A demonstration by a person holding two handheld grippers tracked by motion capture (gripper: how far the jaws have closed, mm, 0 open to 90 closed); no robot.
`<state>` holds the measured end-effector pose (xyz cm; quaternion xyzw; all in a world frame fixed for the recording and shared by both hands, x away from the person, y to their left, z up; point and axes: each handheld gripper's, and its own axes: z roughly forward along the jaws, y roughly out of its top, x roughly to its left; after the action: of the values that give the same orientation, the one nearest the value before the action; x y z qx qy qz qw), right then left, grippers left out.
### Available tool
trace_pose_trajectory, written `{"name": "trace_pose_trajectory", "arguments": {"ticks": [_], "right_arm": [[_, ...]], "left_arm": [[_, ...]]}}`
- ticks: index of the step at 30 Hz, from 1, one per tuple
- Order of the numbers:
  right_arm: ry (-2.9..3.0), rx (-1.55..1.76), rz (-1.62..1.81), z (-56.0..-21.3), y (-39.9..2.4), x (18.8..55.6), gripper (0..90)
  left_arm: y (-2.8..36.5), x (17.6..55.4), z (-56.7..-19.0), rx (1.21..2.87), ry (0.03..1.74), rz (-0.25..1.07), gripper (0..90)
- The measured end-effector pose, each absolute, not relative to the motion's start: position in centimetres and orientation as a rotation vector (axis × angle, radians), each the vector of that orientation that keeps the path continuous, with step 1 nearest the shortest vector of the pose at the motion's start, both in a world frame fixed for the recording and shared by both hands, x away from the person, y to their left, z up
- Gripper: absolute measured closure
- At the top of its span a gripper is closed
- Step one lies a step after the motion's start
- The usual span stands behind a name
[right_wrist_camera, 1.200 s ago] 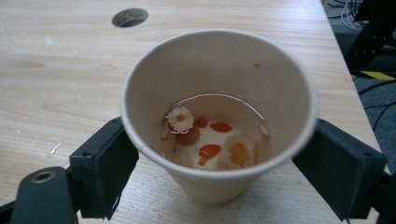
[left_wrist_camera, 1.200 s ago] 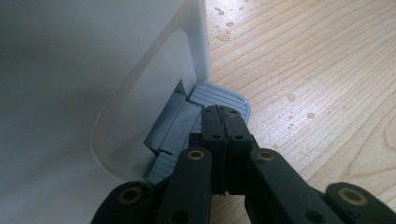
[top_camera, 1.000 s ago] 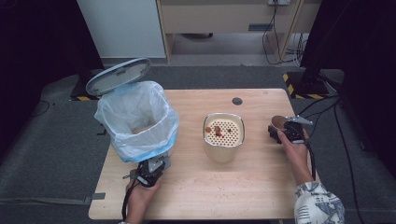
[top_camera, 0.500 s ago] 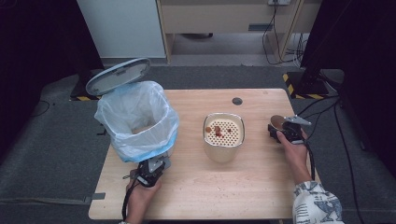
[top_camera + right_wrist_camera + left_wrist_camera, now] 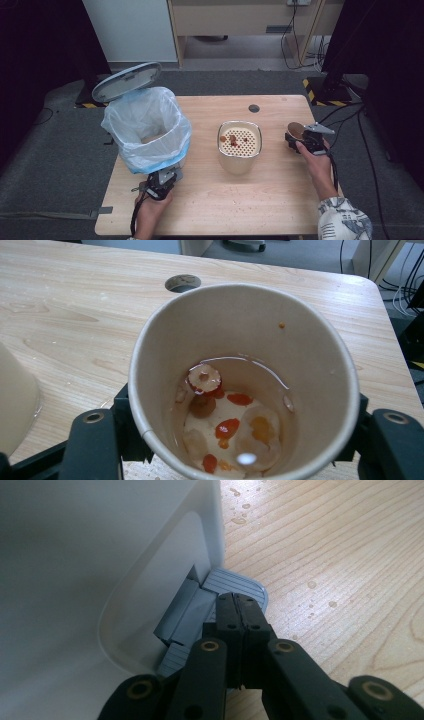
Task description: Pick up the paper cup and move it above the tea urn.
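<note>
Two grippers at work: the left gripper [image 5: 161,183] holds the bin open while the right gripper [image 5: 304,141] takes a cup of leftovers.
Table [image 5: 210,205]: pale wood, with water drops near the bin's foot in the left gripper view.
Pedal bin [image 5: 146,131]: stands at the table's left, lined with a blue-white bag; its grey lid [image 5: 126,81] is tipped up and back.
Strainer tub [image 5: 239,145]: mid-table between the two hands, a perforated insert on top with a few red bits lying on it.
Paper cup [image 5: 243,382]: near the table's right edge, upright, between the right jaws, which have just been closing; their pads sit against its two sides, so it looks pinched.
Cup contents: a shallow pool of liquid with jujube slices and red berries at the bottom.
Pedal [image 5: 235,584]: grey, ribbed, at the bin's foot; the left jaws, pressed tight together with nothing between them, rest their tips on it.
Doing the step well, as I judge it: squeeze the cup only until it stops slipping, since thin paper buckles; lift it level so the liquid stays in; carry it over the strainer tub before tilting; keep steady pressure on the pedal so the lid does not drop.
Writing and brands: none readable on the cup, bin, tub or grippers.
</note>
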<state>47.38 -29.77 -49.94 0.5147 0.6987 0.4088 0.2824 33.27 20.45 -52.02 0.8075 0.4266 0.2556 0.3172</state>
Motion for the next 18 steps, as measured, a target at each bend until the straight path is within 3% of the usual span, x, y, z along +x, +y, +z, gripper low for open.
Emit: {"name": "trace_pose_trajectory", "arguments": {"ticks": [18], "right_arm": [[1.916,1.318,1.107,-48.6,-29.0,46.6,33.6]], "left_arm": [[20.5,33.3,-52.0,2.125,1.124,0.672,88.6]]}}
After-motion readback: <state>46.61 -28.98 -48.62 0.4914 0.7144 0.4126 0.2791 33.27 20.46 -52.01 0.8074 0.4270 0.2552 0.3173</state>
